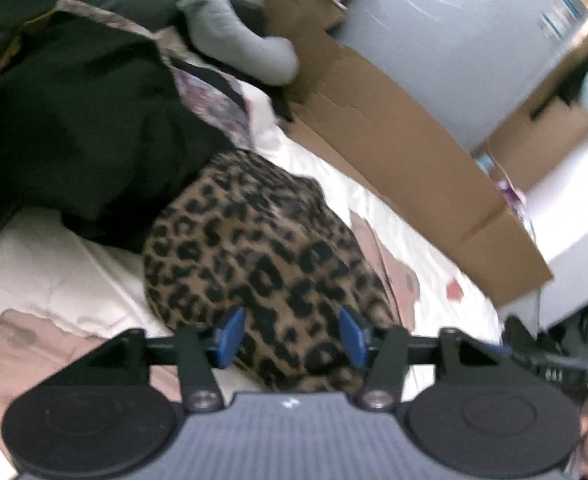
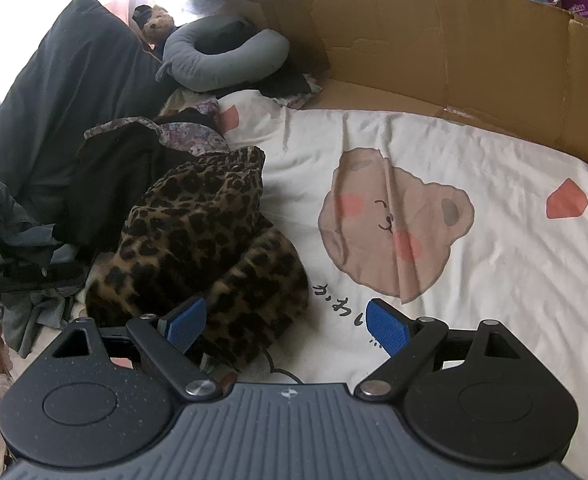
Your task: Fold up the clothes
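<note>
**Leopard garment lies bunched, both tools released**

The leopard-print garment [image 2: 202, 248] sits crumpled on the bed's bear-print sheet [image 2: 493, 280], and it serves as the landmark here. To its left lies a dark garment with floral trim [image 2: 126, 176], touching it, so a low scoop could catch both fabrics at once.

The left tool [image 1: 292, 336] hovers over the near edge of the leopard-print garment with its jaws apart and nothing pinched; the cloth lies under the gap, not gripped. Closing here would likely grab a thick wad, not a single hem, and the fold would start crooked.

The right tool [image 2: 286, 326] stands wide open at the garment's right edge, one pad over the cloth and one over bare sheet. A careless pinch there may gather the sheet too.
</note>
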A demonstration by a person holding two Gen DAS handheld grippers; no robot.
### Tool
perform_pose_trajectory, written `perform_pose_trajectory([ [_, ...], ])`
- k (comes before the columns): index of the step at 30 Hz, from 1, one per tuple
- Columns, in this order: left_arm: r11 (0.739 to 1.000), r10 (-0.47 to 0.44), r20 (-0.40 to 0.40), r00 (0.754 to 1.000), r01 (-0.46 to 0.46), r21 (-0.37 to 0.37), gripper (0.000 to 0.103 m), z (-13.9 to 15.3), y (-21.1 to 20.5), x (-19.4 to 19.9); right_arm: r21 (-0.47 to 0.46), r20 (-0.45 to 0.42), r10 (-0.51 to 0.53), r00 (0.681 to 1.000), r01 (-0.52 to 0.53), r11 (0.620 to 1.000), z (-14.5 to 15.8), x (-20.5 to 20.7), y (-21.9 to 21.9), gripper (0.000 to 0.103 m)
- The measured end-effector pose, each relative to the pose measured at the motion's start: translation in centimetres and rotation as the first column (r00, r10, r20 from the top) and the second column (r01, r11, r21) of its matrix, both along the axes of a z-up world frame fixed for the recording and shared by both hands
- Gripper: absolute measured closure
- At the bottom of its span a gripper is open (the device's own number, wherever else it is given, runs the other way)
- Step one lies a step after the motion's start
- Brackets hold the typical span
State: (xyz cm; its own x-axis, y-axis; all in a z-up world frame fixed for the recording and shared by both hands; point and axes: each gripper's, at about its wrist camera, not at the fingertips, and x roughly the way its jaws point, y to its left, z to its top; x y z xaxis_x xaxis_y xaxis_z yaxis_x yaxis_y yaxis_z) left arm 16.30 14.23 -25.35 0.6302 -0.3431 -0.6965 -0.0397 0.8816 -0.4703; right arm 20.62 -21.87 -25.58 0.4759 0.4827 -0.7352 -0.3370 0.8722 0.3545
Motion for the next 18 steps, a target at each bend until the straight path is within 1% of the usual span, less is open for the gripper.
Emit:
perform_pose_trajectory([
  [3, 0.997, 0.057, 0.019, 0.998, -0.058, 0.045, 0.04, -1.2, 1.5, 0.9, 0.002, 0.002, 0.0, 1.0, 0.0, 1.0, 0.1, 0.0, 0.0, 0.013],
  [6, 0.979, 0.15, -0.013, 0.989, -0.147, 0.138, 0.041, -3.7, 2.5, 2.3, 0.003, -0.001, 0.001, 1.0, -0.001, 1.0, -0.1, 0.1, 0.0, 0.013],
  [10, 0.971, 0.198, -0.024, 0.98, -0.193, 0.142, 0.042, -5.9, 3.2, 3.6, -0.002, -0.008, 0.003, 1.0, -0.003, 1.0, -0.2, 0.1, 0.2, 0.013],
  [15, 0.968, 0.208, -0.037, 0.977, -0.2, 0.15, 0.042, -7.5, 3.8, 4.9, -0.009, -0.005, 0.01, 1.0, -0.01, 1.0, -0.3, 0.0, 0.3, 0.013],
  [18, 0.972, 0.197, -0.038, 0.98, -0.19, 0.142, 0.042, -8.4, 3.9, 5.5, -0.009, -0.013, 0.008, 1.0, -0.008, 1.0, -0.6, 0.0, 0.4, 0.013],
])
